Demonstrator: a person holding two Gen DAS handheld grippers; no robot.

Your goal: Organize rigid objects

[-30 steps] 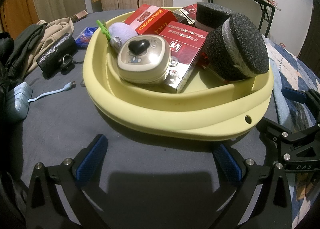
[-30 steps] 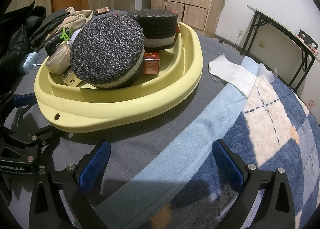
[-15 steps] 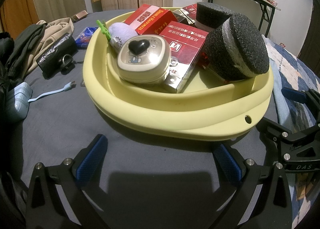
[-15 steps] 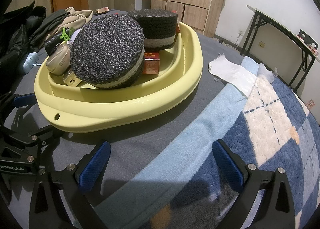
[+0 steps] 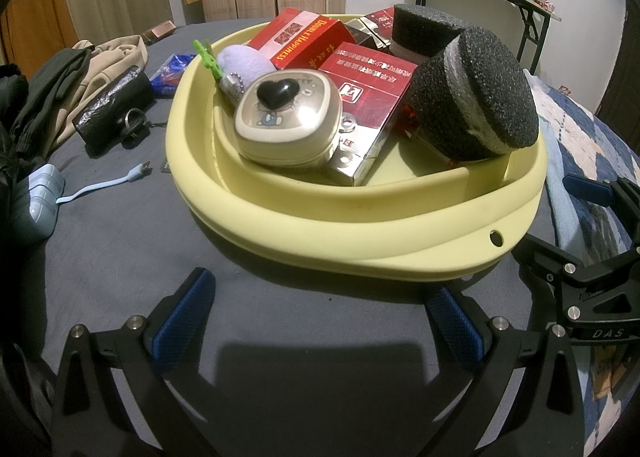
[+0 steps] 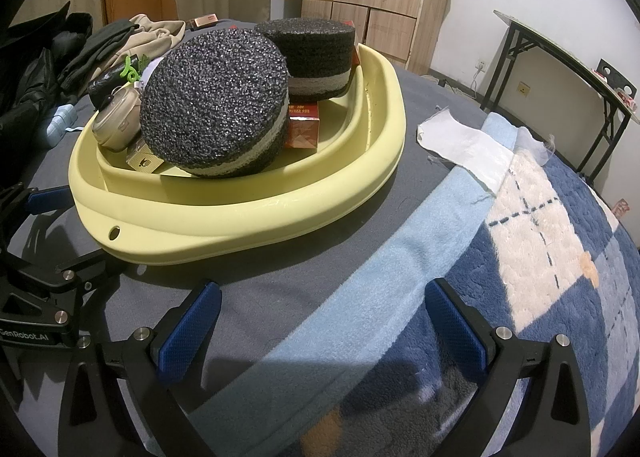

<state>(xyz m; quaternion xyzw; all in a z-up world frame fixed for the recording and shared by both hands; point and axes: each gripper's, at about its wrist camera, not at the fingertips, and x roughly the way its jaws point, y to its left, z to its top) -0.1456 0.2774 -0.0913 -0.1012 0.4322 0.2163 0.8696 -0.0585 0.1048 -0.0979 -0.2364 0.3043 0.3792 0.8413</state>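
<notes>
The yellow basin (image 5: 360, 241) sits on the grey bed (image 5: 120, 257) loaded with red boxes (image 5: 360, 97), a beige case (image 5: 288, 125) and two dark foam discs (image 6: 216, 109), so the gathering step looks nearly done. Both the left tongs (image 5: 320, 321) and right tongs (image 6: 324, 321) rest wide and empty just near the basin's near rim. The next move probably calls for reaching far left to the strays, the black pouch (image 5: 114, 105) or blue charger (image 5: 40, 197).

red box under round case: the round case (image 5: 289, 122) covers part of the near red box (image 5: 370, 97).
boxes behind foam: the two foam discs (image 6: 216, 113) hide most of the red boxes (image 6: 303, 128) in the right wrist view.
far boxes: the dark box (image 5: 366, 31) at the far side is mostly hidden.
blue thing at left: the pale blue thing (image 5: 34, 201) is cut off by the dark edge.
box words: too small to read.
</notes>
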